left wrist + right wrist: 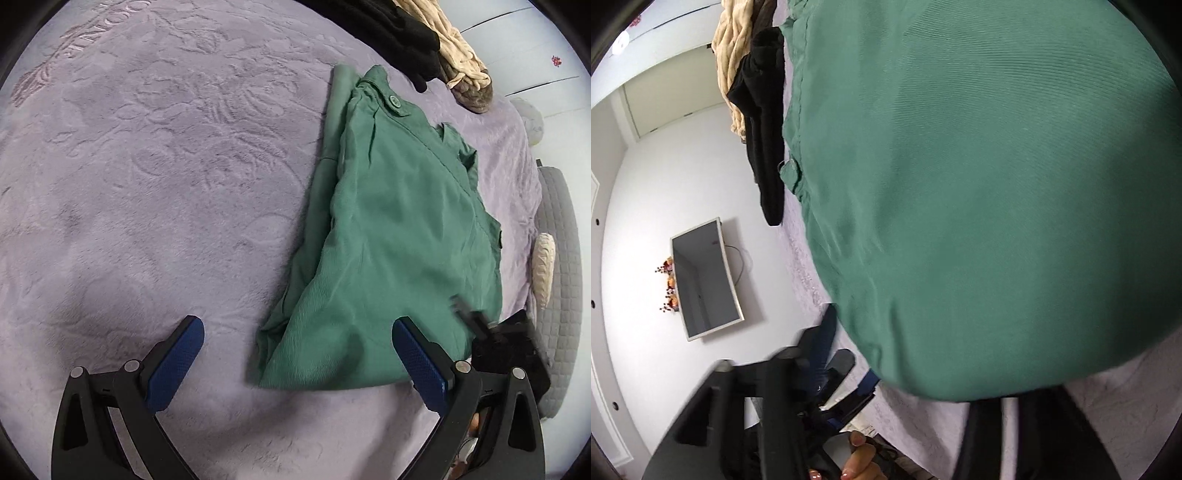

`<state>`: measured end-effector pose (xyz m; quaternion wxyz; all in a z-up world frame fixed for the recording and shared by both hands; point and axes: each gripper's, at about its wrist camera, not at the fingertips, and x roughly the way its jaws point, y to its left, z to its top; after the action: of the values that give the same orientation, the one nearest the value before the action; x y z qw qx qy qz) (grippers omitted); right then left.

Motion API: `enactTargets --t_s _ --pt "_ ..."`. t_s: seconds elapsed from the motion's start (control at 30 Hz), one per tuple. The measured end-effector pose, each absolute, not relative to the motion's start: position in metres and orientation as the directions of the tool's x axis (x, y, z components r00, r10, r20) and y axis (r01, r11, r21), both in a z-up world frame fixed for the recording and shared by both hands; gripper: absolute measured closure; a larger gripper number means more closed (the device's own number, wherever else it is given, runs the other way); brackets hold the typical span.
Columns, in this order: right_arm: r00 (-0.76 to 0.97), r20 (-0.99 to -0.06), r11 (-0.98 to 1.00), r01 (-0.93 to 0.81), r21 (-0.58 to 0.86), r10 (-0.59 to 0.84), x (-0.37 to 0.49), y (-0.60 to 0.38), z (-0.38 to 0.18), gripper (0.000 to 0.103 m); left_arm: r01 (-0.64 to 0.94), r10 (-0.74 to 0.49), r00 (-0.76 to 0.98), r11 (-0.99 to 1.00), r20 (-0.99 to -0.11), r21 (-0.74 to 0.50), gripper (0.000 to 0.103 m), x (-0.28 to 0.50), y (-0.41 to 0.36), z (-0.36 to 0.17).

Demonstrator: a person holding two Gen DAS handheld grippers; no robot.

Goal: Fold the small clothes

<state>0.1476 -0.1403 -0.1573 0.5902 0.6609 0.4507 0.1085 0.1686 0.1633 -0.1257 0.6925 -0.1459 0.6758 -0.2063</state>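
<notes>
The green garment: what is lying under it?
The green garment lies on a purple blanket, which shows on all sides of it. Its left edge shows folded layers of its own cloth. Whether anything else lies beneath cannot be seen, because the cloth covers that part.

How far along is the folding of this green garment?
Done: green garment lies on the blanket, seemingly folded lengthwise. In hand: right gripper appears to pinch its near hem; left gripper hovers open over that hem. Left: the crosswise folds, plus black garment and beige cloth beyond.
</notes>
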Motion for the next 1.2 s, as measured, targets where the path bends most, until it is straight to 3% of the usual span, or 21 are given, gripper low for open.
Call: enactTargets --t_s 0.1,0.27,0.4,0.6,0.73,0.77,0.8,0.83,0.87,0.9,0.93,0.97,1.0,1.03,1.1,1.2 --pt "0.573 -0.38 0.139 0.419 0.897 0.726 0.152 -0.146 -0.147 0.092 0.075 -0.545 -0.031 0.835 -0.838 -0.545 0.001 0.183 0.153 -0.131" --pt "0.572 -0.365 0.246 0.277 0.929 0.734 0.155 -0.154 -0.104 0.092 0.063 -0.634 -0.078 0.767 -0.769 -0.639 0.001 0.213 0.123 -0.139" --pt "0.537 -0.39 0.283 0.274 0.919 0.748 0.155 -0.15 -0.107 0.092 0.111 -0.659 -0.105 0.736 -0.745 -0.668 0.001 0.237 0.084 -0.141" --pt "0.385 -0.504 0.372 0.368 0.852 0.773 0.134 -0.132 -0.144 0.088 0.212 -0.539 -0.102 0.81 -0.836 -0.547 0.001 0.237 0.057 -0.145" --pt "0.342 -0.558 0.453 0.342 0.823 0.756 0.119 -0.149 -0.128 0.086 0.265 -0.479 -0.074 0.836 -0.875 -0.48 0.004 0.233 0.047 -0.143" --pt "0.34 -0.569 0.476 0.321 0.819 0.749 0.116 -0.157 -0.121 0.067 0.279 -0.449 -0.062 0.85 -0.892 -0.447 0.011 0.233 0.044 -0.143" --pt "0.345 -0.588 0.505 0.306 0.807 0.731 0.112 -0.165 -0.114 0.039 0.299 -0.407 -0.045 0.866 -0.912 -0.401 0.026 0.232 0.042 -0.144" --pt "0.359 -0.614 0.541 0.291 0.789 0.703 0.108 -0.176 -0.105 0.031 0.321 -0.35 -0.019 0.885 -0.937 -0.337 0.035 0.23 0.038 -0.143" --pt "0.381 -0.643 0.581 0.277 0.765 0.665 0.105 -0.187 -0.096 0.03 0.337 -0.318 0.001 0.893 -0.948 -0.299 0.046 0.228 0.037 -0.143" --pt "0.4 -0.666 0.613 0.27 0.742 0.63 0.103 -0.198 -0.089 0.032 0.334 -0.316 0.02 0.896 -0.948 -0.292 0.058 0.226 0.038 -0.141" --pt "0.426 -0.69 0.644 0.273 0.715 0.586 0.101 -0.21 -0.082 0.035 0.321 -0.318 0.035 0.902 -0.948 -0.29 0.063 0.226 0.041 -0.138" --pt "0.455 -0.707 0.669 0.275 0.69 0.541 0.1 -0.222 -0.076 0.054 0.311 -0.321 0.039 0.904 -0.946 -0.294 0.071 0.226 0.042 -0.137" --pt "0.469 -0.723 0.691 0.281 0.666 0.507 0.101 -0.232 -0.074 0.081 0.292 -0.33 0.041 0.906 -0.943 -0.305 0.08 0.227 0.045 -0.134" --pt "0.472 -0.741 0.707 0.293 0.644 0.478 0.104 -0.239 -0.074 0.089 0.278 -0.343 0.038 0.906 -0.939 -0.319 0.082 0.228 0.048 -0.132" --pt "0.471 -0.766 0.734 0.305 0.607 0.438 0.11 -0.252 -0.082 0.092 0.256 -0.378 0.037 0.898 -0.925 -0.357 0.088 0.228 0.05 -0.124" --pt "0.411 -0.809 0.777 0.299 0.554 0.419 0.123 -0.254 -0.114 0.092 0.241 -0.473 0.037 0.859 -0.88 -0.451 0.089 0.228 0.046 -0.103"
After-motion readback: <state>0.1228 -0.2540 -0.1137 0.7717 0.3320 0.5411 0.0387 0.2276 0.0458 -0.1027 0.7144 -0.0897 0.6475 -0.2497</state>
